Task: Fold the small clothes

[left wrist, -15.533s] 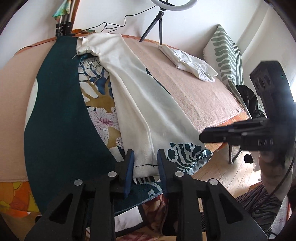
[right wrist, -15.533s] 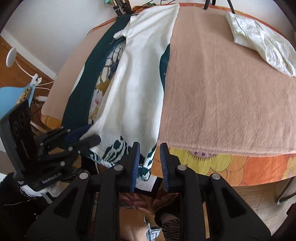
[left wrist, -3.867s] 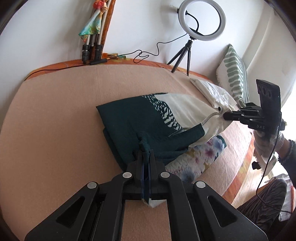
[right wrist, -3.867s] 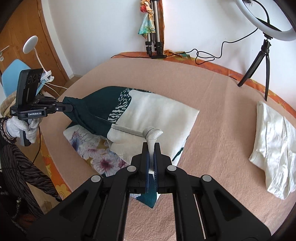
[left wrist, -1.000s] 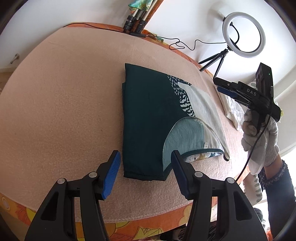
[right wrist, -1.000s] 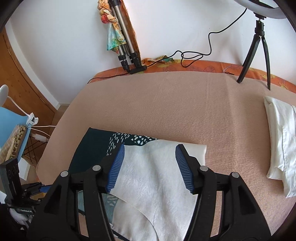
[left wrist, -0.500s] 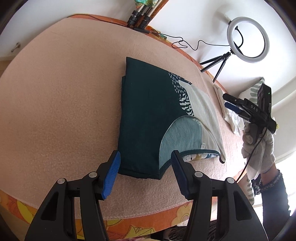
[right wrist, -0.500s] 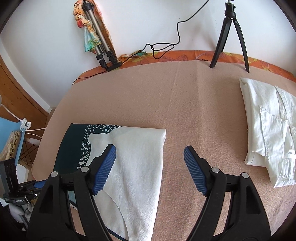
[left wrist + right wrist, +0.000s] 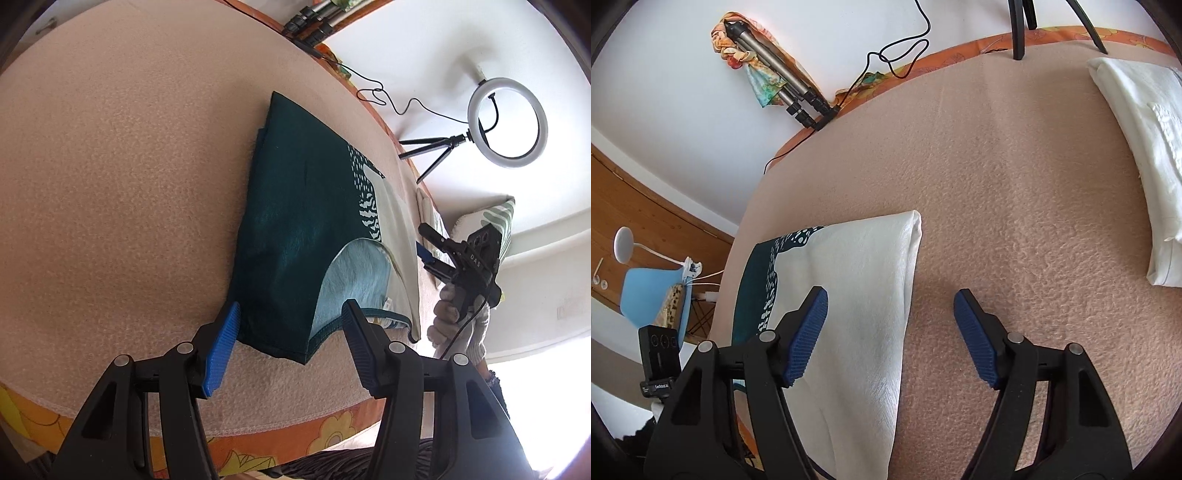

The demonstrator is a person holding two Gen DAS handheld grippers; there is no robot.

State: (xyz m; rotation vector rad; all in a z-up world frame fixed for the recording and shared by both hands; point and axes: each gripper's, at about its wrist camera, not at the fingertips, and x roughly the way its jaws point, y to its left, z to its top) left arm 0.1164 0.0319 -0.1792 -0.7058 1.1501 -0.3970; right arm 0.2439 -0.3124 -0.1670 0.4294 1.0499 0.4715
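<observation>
Left wrist view: the left claw (image 9: 290, 345) hangs wide apart and empty over the near edge of a bed covered by a pinkish-beige blanket (image 9: 110, 184). Its blue pads frame the near end of a folded garment (image 9: 295, 229) — dark teal on the left, cream on the right, with a white speckled pattern between. The garment lies flat on the blanket, its long axis running away from the camera towards the wall. Further right, a gloved hand (image 9: 448, 310) holds the right claw (image 9: 424, 243) level above the garment's cream edge; the letters "DAS" can be read on its black body. A ring light (image 9: 508, 122) on a small tripod stands beyond.

Right wrist view: at far left the other device shows a small label, too blurred to read. The right claw (image 9: 890, 339) is also spread wide, grasping nothing — its left pad over the cream half of the garment (image 9: 857, 295), its right pad over bare blanket (image 9: 1015, 184). At far right lies a folded white cloth (image 9: 1145, 140), well apart.
</observation>
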